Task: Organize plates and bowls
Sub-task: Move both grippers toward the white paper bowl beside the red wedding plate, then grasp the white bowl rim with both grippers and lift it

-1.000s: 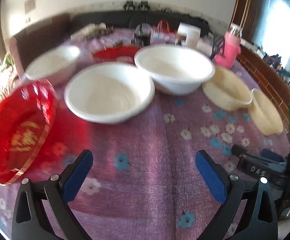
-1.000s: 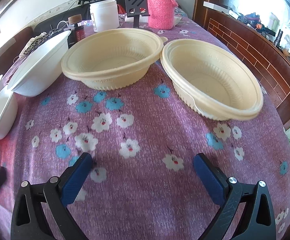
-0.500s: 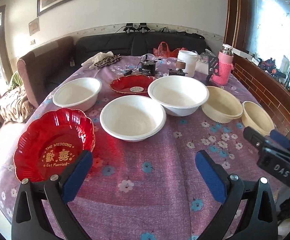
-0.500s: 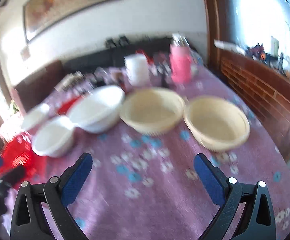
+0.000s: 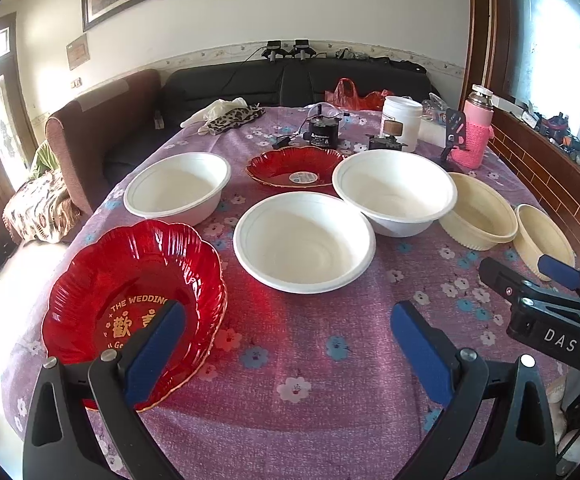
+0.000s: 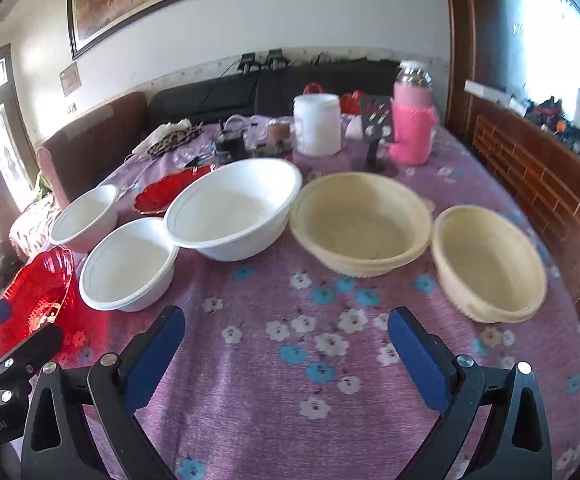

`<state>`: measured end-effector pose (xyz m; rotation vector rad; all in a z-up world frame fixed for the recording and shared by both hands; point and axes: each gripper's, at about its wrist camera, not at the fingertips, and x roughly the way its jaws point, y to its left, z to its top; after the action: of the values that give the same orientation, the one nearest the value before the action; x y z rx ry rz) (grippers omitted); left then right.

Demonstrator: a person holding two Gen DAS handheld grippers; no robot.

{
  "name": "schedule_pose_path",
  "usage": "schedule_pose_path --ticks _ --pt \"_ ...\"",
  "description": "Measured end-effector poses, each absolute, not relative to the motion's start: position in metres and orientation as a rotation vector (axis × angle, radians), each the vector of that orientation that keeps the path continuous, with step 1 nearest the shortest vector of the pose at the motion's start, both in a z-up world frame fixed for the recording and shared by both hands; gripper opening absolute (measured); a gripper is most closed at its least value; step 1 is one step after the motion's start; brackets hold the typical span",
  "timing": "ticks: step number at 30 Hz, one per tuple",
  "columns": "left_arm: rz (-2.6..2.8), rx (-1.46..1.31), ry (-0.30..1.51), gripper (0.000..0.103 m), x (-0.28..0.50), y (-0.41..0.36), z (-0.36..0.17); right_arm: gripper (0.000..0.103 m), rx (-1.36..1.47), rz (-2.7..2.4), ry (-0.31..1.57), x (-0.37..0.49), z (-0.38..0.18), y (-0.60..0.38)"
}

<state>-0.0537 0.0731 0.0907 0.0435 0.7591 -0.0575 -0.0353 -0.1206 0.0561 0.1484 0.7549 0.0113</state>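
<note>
Both claws hang apart and empty above the table [image 5: 290,360]: left claw [image 5: 286,344], right claw [image 6: 286,344]. At ten o'clock lies a red plate [image 5: 130,280]; at twelve, white bowls [image 5: 302,240]; at two, cream bowls [image 6: 362,228]. Packed rims risk a knock when one is lifted.

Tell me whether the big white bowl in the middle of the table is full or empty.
Empty. The big white bowl stands upright on the purple tablecloth, and its bare white inside shows down to the bottom.
</note>
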Motion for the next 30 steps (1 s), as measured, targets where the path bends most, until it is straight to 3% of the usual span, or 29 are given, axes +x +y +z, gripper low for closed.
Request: schedule_pose_path --ticks 6,13,14,16,18,25,26,29,30 --pt "-0.091 0.011 0.788 0.102 -0.045 0.087 0.092 0.098 0.159 0.066 0.774 -0.024 0.053 -0.111" --pt "-0.133 -0.195 0.784 0.101 -0.024 0.157 0.114 0.095 0.251 0.129 0.808 -0.009 0.048 -0.113" --pt "-0.133 -0.225 0.784 0.098 -0.018 0.170 0.117 0.094 0.268 0.141 0.815 -0.005 0.046 -0.112" --pt "-0.151 -0.255 0.805 0.069 -0.008 0.182 0.118 0.090 0.310 0.171 0.829 0.004 0.043 -0.109" --pt "-0.182 -0.282 0.851 0.059 0.007 0.187 0.116 0.088 0.360 0.205 0.848 0.015 0.039 -0.103" --pt "-0.201 -0.283 0.920 0.059 0.049 0.174 0.104 0.086 0.451 0.276 0.949 0.064 0.018 -0.065" --pt "-0.204 -0.278 0.932 0.059 0.054 0.170 0.101 0.084 0.473 0.286 0.969 0.071 0.014 -0.061" --pt "-0.215 -0.280 0.982 0.059 0.068 0.161 0.088 0.065 0.539 0.305 1.039 0.090 -0.003 -0.053" --pt "-0.216 -0.282 0.993 0.059 0.072 0.159 0.085 0.051 0.562 0.305 1.062 0.094 -0.008 -0.051"
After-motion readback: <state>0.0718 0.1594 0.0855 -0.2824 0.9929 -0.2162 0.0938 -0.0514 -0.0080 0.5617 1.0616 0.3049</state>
